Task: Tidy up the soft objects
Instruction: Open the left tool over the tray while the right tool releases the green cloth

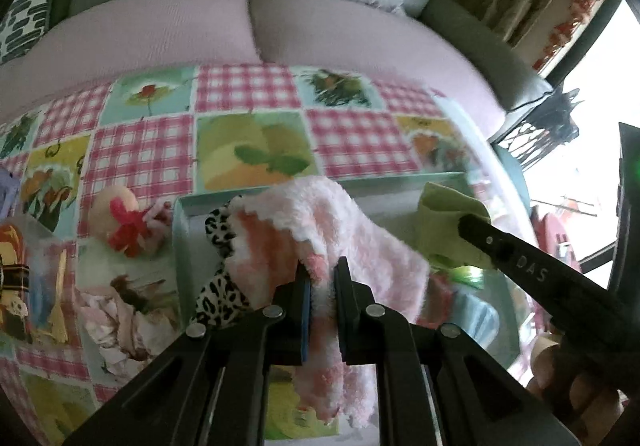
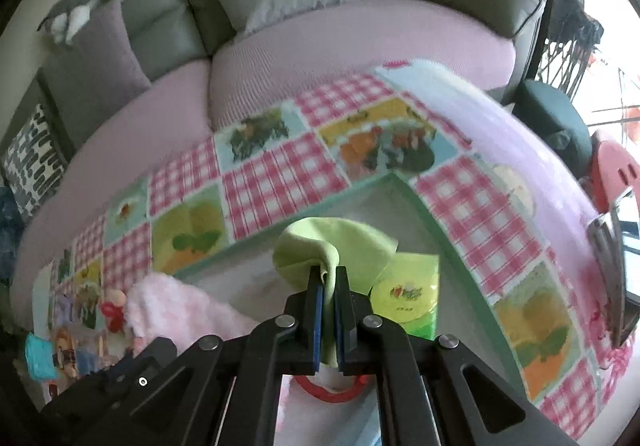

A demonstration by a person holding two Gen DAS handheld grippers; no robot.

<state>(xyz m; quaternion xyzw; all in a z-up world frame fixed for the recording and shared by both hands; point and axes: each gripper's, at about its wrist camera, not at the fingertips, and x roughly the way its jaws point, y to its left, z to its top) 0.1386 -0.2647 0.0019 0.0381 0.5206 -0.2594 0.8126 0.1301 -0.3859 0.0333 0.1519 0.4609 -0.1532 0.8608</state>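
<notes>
My left hand-held gripper (image 1: 322,278) is clamped on a pink towel (image 1: 348,230), its jaws pinching a fold so the rest drapes forward over the tray (image 1: 182,218) ahead of it. My right hand-held gripper (image 2: 329,278) is clamped the same way on a green cloth (image 2: 340,242), lifted above the tray's (image 2: 424,202) floor. I judge both are held by a fold so they can be lowered flat into the tray, which sits on the patchwork surface (image 1: 244,94).

Under the towel, just left of my left gripper, a leopard-print piece (image 1: 218,290) already lies in the tray and may bunch up. Beyond the green cloth sits a green packet (image 2: 408,294), crowding that corner. Left of the tray lie a doll (image 1: 120,218) and crumpled pale fabric (image 1: 120,322), still outside. The two grippers are near each other, so the cloths could tangle.
</notes>
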